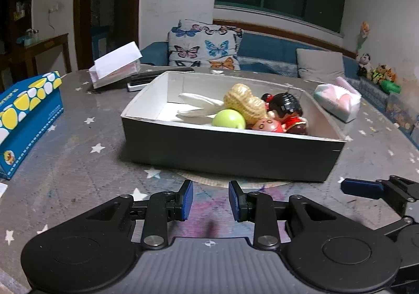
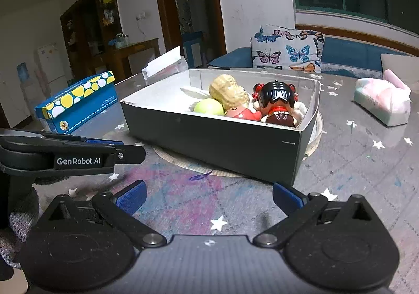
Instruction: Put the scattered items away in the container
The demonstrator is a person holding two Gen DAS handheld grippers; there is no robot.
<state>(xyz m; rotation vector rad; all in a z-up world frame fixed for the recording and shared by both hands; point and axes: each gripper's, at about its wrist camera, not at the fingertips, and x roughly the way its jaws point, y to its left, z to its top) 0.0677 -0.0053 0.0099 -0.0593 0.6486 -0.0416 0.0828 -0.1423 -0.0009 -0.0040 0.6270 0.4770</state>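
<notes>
A dark box with a white inside (image 1: 230, 155) (image 2: 222, 142) stands on the table in front of both grippers. Inside lie a green apple (image 1: 228, 118) (image 2: 208, 106), a peanut toy (image 1: 244, 101) (image 2: 227, 93), a black-haired doll in red (image 1: 286, 113) (image 2: 277, 103) and a white cloth (image 1: 199, 105). My left gripper (image 1: 210, 201) is open a little and empty, just short of the box's near wall. My right gripper (image 2: 208, 195) is wide open and empty, near the box's front corner. The left gripper also shows in the right wrist view (image 2: 115, 150).
A blue box with yellow spots (image 1: 23, 121) (image 2: 78, 103) stands at the left. A pastel tissue pack (image 1: 337, 103) (image 2: 382, 103) lies at the right. A white open case (image 1: 115, 66) and a dark flat device (image 1: 146, 79) sit behind the box. A sofa with cushions lies beyond.
</notes>
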